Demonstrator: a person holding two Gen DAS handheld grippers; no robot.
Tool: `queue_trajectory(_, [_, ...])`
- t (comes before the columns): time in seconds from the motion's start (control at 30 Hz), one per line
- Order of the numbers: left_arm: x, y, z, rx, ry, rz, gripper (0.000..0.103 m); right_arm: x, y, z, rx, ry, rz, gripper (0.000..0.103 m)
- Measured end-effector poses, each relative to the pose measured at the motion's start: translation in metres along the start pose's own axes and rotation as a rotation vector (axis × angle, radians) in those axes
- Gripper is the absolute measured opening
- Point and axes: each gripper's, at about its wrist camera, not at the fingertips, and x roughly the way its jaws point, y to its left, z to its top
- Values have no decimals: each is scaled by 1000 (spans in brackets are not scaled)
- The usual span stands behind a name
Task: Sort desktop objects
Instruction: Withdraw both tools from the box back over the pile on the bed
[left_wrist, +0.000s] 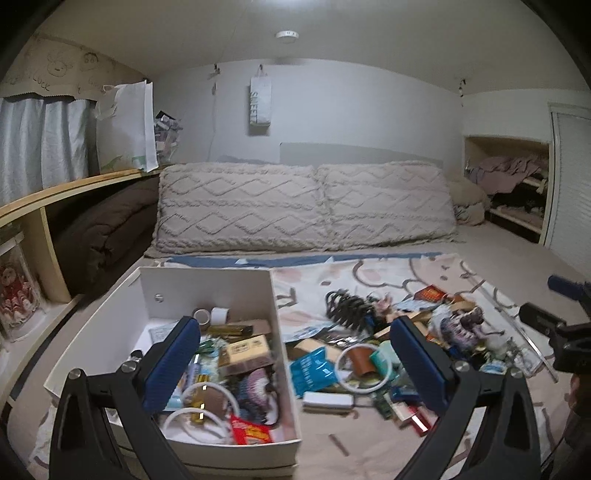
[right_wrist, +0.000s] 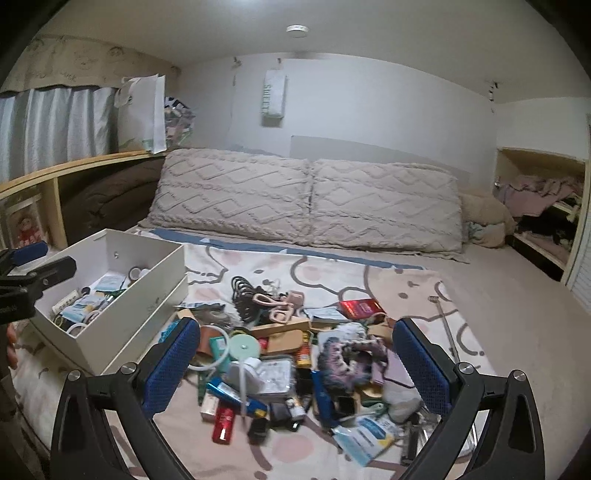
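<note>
White box (left_wrist: 207, 291) — one — beside two knitted pillows (left_wrist: 240, 206)

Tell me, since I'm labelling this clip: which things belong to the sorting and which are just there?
Job: white box, clutter pile on the blanket, left gripper, right gripper, both open.
Background: pillows, shopping bag, shelf.

White box (left_wrist: 207, 295) contents half hidden behind left hand-held gripper (left_wrist: 295, 365) finger; pile (right_wrist: 295, 354) items blurred.
</note>
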Motion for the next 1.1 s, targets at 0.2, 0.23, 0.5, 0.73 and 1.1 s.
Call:
queue_trajectory(0.2, [-1, -16, -2, 6, -29, -19, 103, -7, -25, -7, 52, -13, -22, 103])
queue_trajectory(0.23, [0, -19, -2, 17, -34, -19, 103, -8, -29, -7, 59, -15, -26, 103])
queue_trajectory(0.5, [5, -42, -9, 61, -58, -39, 103, -11, -49, -12, 107, -18, -44, 103])
queue_trajectory(0.73, [8, -49, -13, 53, -79, -64, 103, -1, -56, -21, 110, 11, -79, 103])
queue_trajectory(1.1, [34, -70, -33, 88, 2, -110, 103, 27, -68, -37, 206, 84, -41, 103])
